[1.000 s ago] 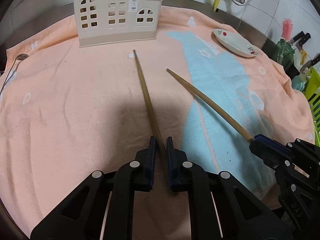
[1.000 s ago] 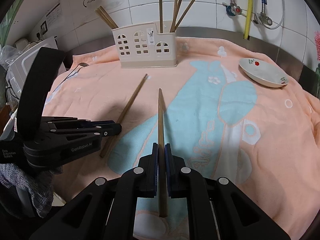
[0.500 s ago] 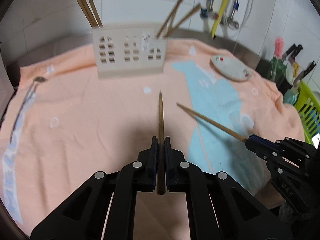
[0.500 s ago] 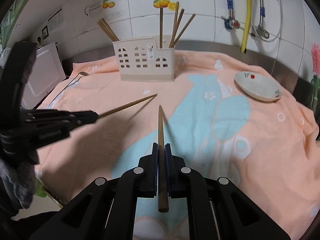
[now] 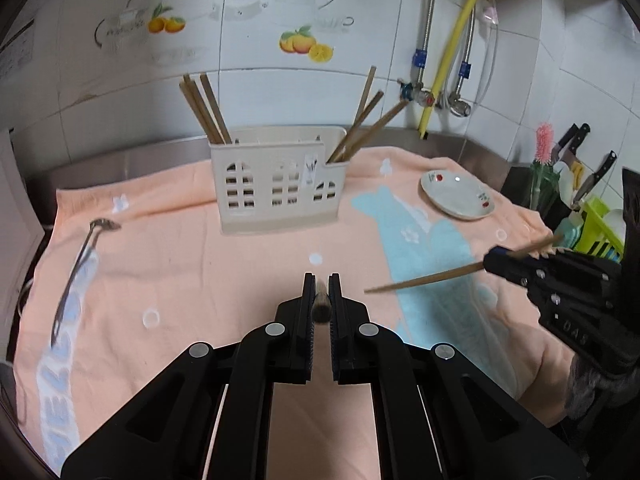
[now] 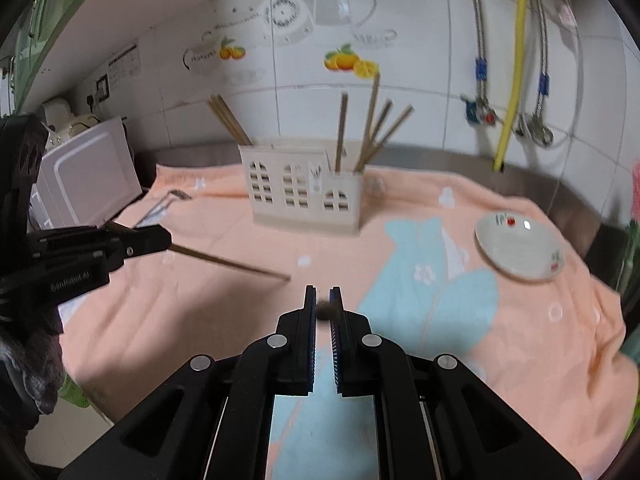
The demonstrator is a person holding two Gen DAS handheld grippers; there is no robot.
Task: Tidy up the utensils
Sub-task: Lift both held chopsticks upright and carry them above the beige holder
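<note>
A: The towel point(image 5: 168, 264) looks like soft matt terry cloth, peach with pale blue patches. And the chopstick holder point(image 5: 276, 184)?

B: Smooth cream plastic, faint sheen. The chopsticks point(image 5: 206, 110) in it are matt brown wood.

A: The saucer point(image 5: 458, 196) near the towel's far right corner?

B: Glossy white ceramic. The wall tiles point(image 6: 420, 40) are glazed and shiny, the hoses point(image 6: 478, 20) braided metal.

A: The grippers?

B: Matt black plastic, bright metal rivets point(image 5: 275, 328).

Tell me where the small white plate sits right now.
The small white plate lies on the peach towel at the right in both wrist views, right of the cream utensil holder, near the counter's back edge.
</note>
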